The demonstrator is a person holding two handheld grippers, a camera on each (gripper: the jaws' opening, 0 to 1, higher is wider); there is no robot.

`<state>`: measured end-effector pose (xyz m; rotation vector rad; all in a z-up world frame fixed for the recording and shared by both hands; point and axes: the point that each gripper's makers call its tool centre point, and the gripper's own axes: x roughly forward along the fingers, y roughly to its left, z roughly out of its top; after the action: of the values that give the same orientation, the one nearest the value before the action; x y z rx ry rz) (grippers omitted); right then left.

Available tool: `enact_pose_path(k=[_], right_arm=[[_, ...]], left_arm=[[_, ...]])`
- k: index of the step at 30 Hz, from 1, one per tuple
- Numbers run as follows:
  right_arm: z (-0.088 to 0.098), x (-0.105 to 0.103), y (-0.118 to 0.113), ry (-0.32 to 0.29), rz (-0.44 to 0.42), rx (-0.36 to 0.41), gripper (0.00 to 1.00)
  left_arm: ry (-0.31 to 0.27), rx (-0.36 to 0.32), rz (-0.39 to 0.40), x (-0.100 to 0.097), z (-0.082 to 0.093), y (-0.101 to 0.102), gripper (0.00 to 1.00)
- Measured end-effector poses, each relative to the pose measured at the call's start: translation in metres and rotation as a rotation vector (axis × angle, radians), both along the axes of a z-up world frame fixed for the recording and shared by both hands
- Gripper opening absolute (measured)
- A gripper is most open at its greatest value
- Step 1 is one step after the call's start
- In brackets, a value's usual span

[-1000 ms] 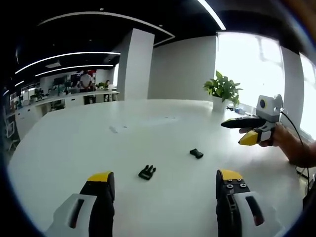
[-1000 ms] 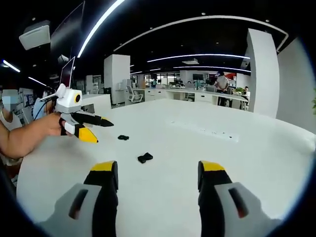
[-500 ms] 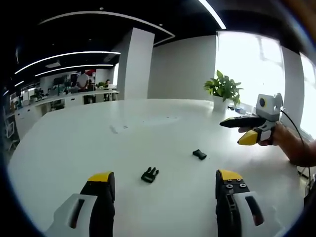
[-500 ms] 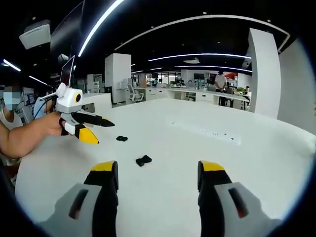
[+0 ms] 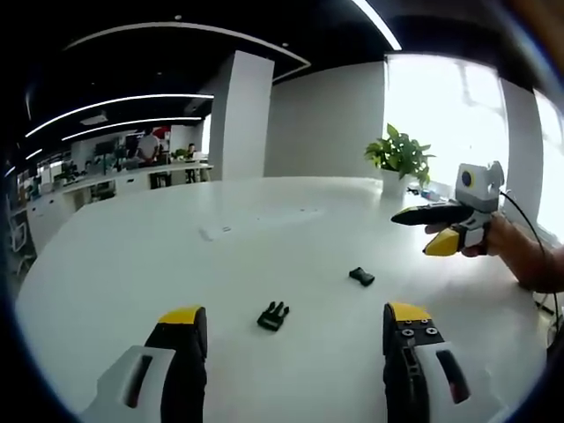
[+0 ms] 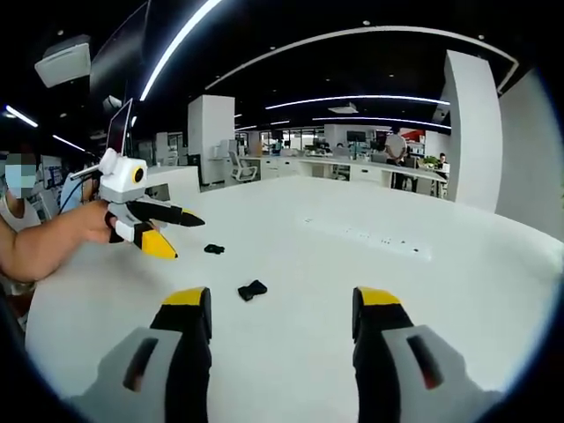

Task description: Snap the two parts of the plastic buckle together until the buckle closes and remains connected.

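Two black buckle parts lie apart on the white table (image 5: 132, 264). In the left gripper view the pronged part (image 5: 273, 315) lies just ahead between my jaws, and the socket part (image 5: 361, 276) rests farther right. My left gripper (image 5: 293, 314) is open above the table with nothing in it. The right gripper (image 5: 438, 228) hovers at the far right, held by a hand. In the right gripper view one black part (image 6: 252, 289) lies ahead of my open right gripper (image 6: 282, 297), the other part (image 6: 213, 249) sits beyond it, near the left gripper (image 6: 167, 231).
A potted plant (image 5: 398, 159) stands at the table's far edge by the window. A row of small marks (image 6: 370, 234) runs across the tabletop. The person's forearm (image 6: 44, 242) reaches in from the left. Desks, a pillar and people fill the office behind.
Both cameras have shifted a little: the parts sit slightly lower and right in the left gripper view, and lower and left in the right gripper view. The parts themselves lie still; both grippers stay open.
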<state>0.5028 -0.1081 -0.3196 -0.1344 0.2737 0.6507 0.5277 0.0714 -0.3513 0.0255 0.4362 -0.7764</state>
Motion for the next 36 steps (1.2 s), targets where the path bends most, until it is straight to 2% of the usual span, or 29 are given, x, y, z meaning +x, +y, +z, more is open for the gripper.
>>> enact_pose_path(k=[20,24,31,36], right_arm=[[0.007,0.01,0.004,-0.012,0.001,0.006,0.64],[0.004,0.015,0.003,-0.005,-0.001,0.005,0.64],[0.004,0.021,0.004,-0.008,0.002,-0.001,0.63],[0.005,0.025,0.007,-0.011,0.01,-0.004,0.63]], left_arm=[[0.012,0.01,0.022,0.013,0.0,0.01,0.78],[0.028,0.015,0.022,0.017,-0.007,0.012,0.77],[0.028,0.021,0.024,0.021,-0.01,0.013,0.76],[0.026,0.027,0.015,0.023,-0.008,0.012,0.7]])
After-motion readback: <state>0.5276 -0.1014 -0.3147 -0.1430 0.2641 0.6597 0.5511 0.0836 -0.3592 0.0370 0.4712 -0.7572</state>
